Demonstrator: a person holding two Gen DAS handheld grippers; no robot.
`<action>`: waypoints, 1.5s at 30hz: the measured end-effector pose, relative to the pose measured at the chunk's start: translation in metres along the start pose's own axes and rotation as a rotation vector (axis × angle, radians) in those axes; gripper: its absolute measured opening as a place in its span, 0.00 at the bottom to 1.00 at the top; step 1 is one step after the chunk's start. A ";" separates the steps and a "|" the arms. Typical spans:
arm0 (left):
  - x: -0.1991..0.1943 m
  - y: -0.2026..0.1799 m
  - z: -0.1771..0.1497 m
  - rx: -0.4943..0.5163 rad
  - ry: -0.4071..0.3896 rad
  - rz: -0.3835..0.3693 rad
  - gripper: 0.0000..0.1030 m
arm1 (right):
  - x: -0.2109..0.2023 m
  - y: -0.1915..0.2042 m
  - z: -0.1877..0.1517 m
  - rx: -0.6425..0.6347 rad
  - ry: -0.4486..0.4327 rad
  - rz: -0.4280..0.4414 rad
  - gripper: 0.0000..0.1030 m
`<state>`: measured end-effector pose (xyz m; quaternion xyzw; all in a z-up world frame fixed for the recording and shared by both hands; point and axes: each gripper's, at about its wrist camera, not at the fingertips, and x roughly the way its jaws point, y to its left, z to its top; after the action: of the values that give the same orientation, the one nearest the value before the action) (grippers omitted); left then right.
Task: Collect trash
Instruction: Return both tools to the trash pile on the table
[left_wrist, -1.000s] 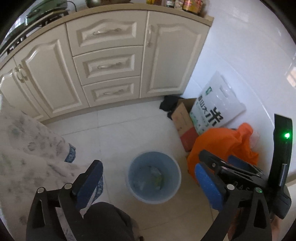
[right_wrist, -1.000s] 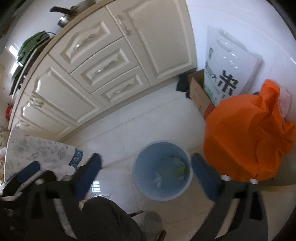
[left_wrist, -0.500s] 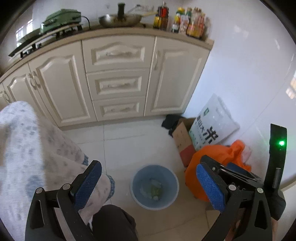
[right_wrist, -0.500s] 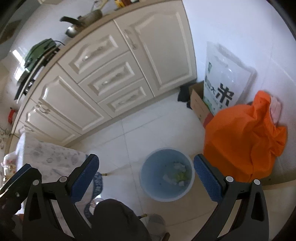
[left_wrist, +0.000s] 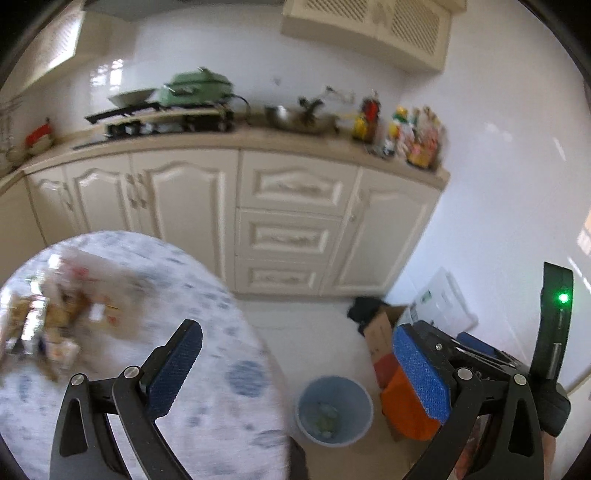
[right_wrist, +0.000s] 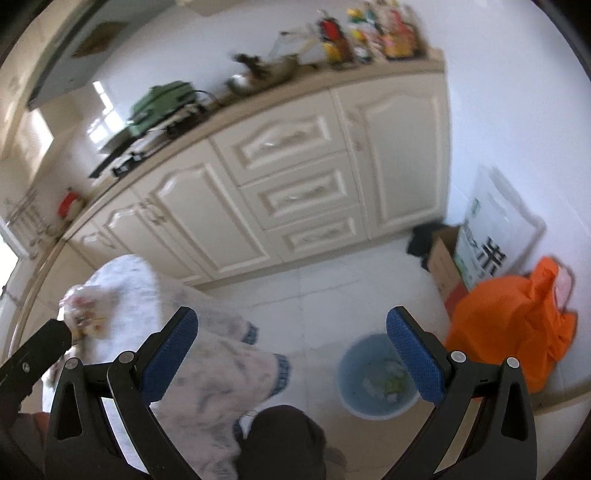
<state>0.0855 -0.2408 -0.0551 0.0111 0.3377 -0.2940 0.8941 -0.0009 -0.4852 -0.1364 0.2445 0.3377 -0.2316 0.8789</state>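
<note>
- Two grippers, both with jaws spread wide and nothing between the blue pads: the left gripper (left_wrist: 295, 365) hangs over the near edge of the round table (left_wrist: 221, 417); the right gripper (right_wrist: 291, 354) hangs over the floor just beside the table's cloth.
- One table, covered in a white cloth with blue blots. One blurred heap of trash (left_wrist: 55, 321) lies toward its left edge; I cannot count the pieces.
- One blue bin (left_wrist: 334, 410) stands on the floor just right of the table, with a few scraps at its bottom.
- One orange bag (right_wrist: 513, 325) slumps just beside the bin, on its right.
- Behind the bag: one cardboard box (right_wrist: 445, 269) and one white sack (right_wrist: 495, 236), leaning at the wall.
- Farthest: one run of cream cabinets (left_wrist: 291, 225) with three drawers stacked, one green cooker (left_wrist: 195, 86) and a row of bottles (left_wrist: 406, 133) on the worktop.
- A second ago both cameras looked steeply down into the bin; now both have tilted up, so the tabletop, its trash and the upper wall have come into sight, and the bin has shrunk toward the lower edge.
</note>
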 end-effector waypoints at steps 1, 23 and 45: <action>-0.015 0.008 -0.002 -0.006 -0.025 0.015 0.99 | -0.004 0.015 0.001 -0.023 -0.009 0.017 1.00; -0.211 0.104 -0.104 -0.116 -0.307 0.348 0.99 | -0.041 0.249 -0.034 -0.409 -0.096 0.279 1.00; -0.152 0.181 -0.111 -0.250 -0.134 0.439 0.99 | 0.067 0.347 -0.100 -0.706 0.106 0.287 0.92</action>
<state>0.0245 0.0118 -0.0798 -0.0458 0.3007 -0.0490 0.9514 0.1945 -0.1747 -0.1545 -0.0167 0.4040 0.0370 0.9139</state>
